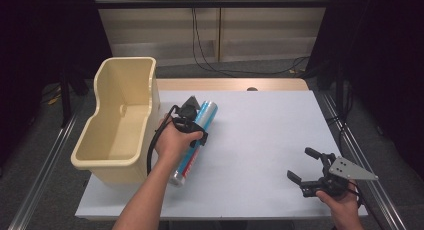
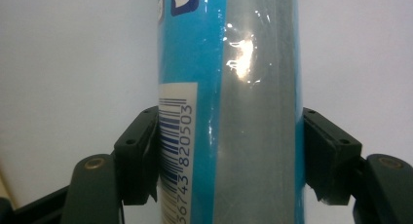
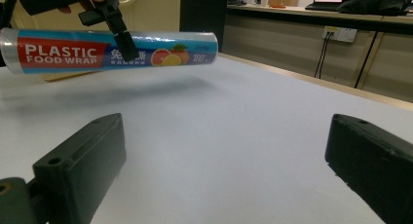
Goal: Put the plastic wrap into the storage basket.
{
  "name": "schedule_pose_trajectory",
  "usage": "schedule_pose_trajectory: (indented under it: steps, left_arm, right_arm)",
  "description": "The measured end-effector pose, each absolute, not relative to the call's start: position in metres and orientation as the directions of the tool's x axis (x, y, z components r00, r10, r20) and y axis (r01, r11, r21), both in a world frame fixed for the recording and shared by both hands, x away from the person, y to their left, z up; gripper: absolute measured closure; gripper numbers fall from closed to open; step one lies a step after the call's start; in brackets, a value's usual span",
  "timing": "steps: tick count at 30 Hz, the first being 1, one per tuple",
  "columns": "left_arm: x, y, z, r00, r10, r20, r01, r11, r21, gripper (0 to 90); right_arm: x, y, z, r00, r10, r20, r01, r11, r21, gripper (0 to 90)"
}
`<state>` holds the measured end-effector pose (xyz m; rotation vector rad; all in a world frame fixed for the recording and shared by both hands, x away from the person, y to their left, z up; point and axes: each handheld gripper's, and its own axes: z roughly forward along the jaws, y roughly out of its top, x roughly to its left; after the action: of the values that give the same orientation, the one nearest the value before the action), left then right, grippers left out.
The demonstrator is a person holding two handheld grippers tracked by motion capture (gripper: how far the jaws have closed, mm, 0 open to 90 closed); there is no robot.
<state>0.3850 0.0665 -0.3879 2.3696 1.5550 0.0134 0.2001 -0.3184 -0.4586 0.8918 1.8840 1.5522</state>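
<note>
Now the left gripper (image 1: 191,121) has its jaws clamped across the wrap roll (image 1: 196,140), pads pressed on both sides of it, and the roll hangs clear of the table (image 1: 270,140), casting a shadow on the white top near the left edge, just beside the cream bin (image 1: 120,121). Meanwhile the right gripper (image 1: 303,165) sits by the table's near right corner, jaws spread wide with nothing between them.

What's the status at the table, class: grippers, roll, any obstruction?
Left gripper shut on food wrap roll, roll off the table. Right gripper open, holding nothing. Cream bin left of roll; nothing between.
</note>
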Motion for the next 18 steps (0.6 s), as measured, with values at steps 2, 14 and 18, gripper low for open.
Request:
schedule_pose_trajectory:
  steps: [2, 14, 18]
  left_arm:
    - [0.385, 0.069, -0.382, 0.414, 0.897, -0.156, 0.893, -0.367, 0.26, 32.2]
    - [0.383, 0.083, -0.352, 0.372, 0.911, -0.18, 0.907, -0.315, 0.279, 32.3]
    - [0.383, 0.088, -0.341, 0.361, 0.915, -0.177, 0.911, -0.306, 0.277, 32.3]
  right_arm:
    - [0.2, -0.319, -0.459, -0.634, 0.773, 0.009, 0.154, 0.116, 0.981, 0.4]
    - [0.2, -0.317, -0.459, -0.635, 0.773, 0.005, 0.151, 0.118, 0.981, 0.2]
    - [0.2, -0.317, -0.459, -0.634, 0.773, 0.005, 0.149, 0.117, 0.982, 0.1]
